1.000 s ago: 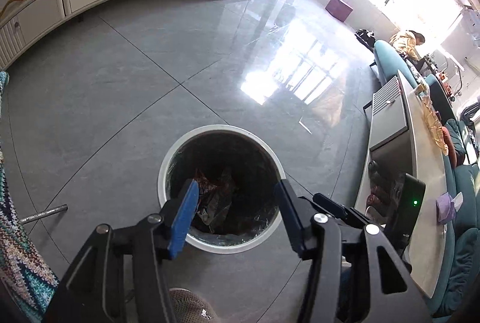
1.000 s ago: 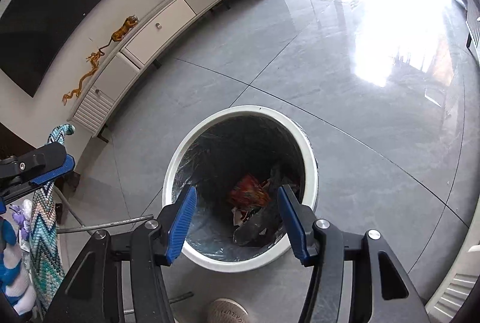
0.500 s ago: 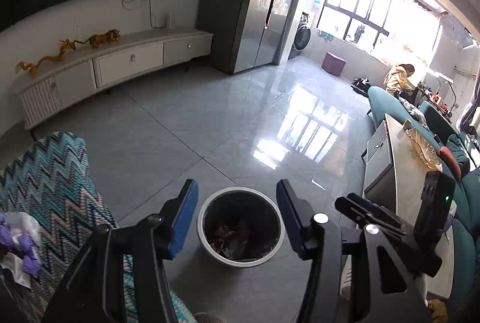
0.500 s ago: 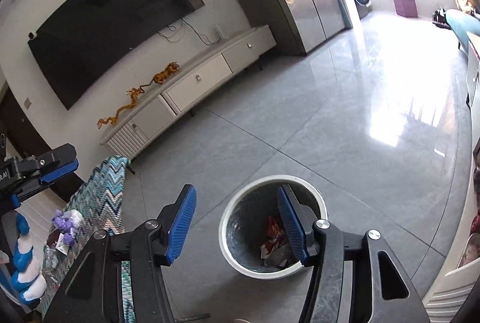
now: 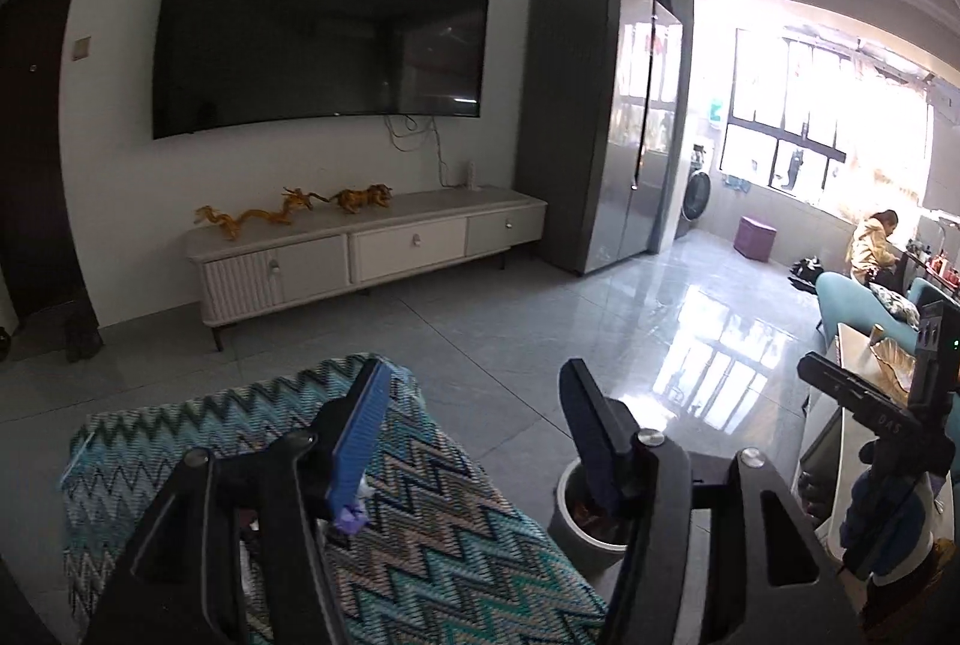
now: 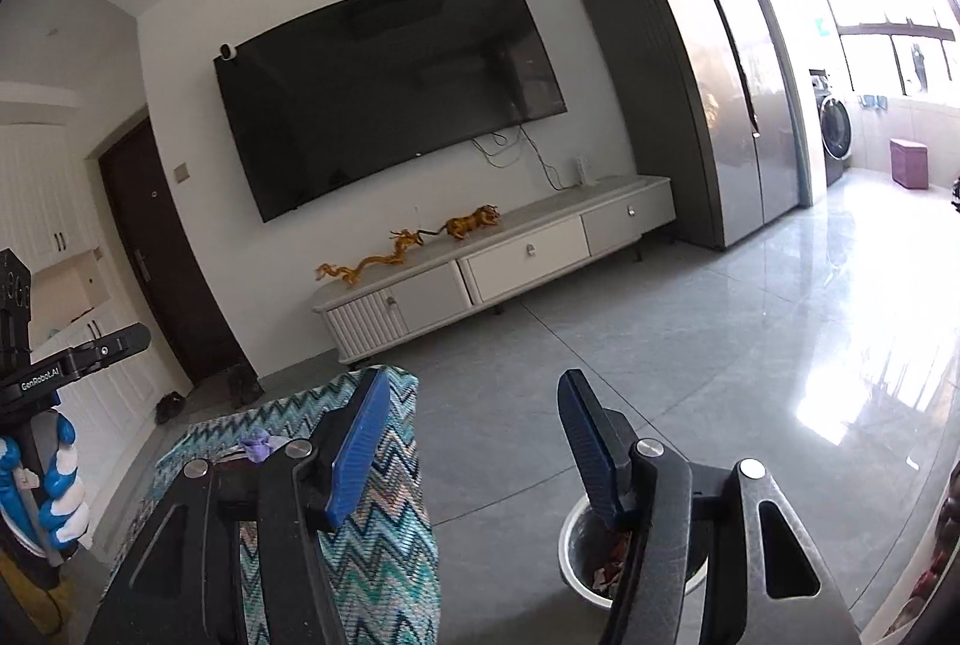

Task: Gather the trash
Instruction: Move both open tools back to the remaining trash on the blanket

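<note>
Through your left wrist camera, your left tongs (image 5: 474,429) gape wide and hold nothing, above the zigzag-patterned worktop (image 5: 420,543). The trash bin (image 5: 579,537) stands on the floor just right of that worktop.

Through your right wrist camera, your right tongs (image 6: 471,432) also spread wide, empty. Purple scraps (image 6: 259,446) lie on the worktop; the bin, wrappers inside, sits to its right.

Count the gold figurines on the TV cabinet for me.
2. A long dragon lies left of centre on the cabinet; a tiger stands just right of it, under the TV. None looks hidden.
</note>
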`<action>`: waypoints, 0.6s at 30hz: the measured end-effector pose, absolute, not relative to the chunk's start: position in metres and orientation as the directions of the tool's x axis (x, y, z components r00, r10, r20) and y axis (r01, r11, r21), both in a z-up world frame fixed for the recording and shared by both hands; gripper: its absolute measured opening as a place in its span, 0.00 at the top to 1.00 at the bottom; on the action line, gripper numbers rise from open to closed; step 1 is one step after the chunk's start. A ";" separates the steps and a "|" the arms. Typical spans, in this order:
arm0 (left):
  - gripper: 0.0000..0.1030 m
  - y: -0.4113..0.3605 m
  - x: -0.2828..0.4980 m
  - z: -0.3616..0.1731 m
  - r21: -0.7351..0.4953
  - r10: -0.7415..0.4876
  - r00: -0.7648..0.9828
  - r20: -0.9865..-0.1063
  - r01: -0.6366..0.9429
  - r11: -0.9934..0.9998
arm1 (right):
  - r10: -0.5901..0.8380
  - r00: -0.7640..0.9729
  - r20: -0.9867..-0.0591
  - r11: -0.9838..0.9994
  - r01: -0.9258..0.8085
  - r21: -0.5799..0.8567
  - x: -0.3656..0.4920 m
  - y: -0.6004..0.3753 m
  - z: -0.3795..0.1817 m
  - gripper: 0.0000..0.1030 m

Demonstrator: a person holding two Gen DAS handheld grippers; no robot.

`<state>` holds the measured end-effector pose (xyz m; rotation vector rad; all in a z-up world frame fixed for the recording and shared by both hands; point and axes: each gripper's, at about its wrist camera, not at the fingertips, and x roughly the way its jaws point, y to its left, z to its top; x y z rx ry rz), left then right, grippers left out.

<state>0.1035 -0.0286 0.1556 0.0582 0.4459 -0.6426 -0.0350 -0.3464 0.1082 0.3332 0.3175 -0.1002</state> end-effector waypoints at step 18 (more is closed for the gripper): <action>0.44 0.093 0.069 0.101 -0.111 -0.459 0.777 -0.431 0.459 0.882 | 0.165 0.954 -0.252 0.968 -0.107 0.226 -0.021 -0.234 0.153 0.43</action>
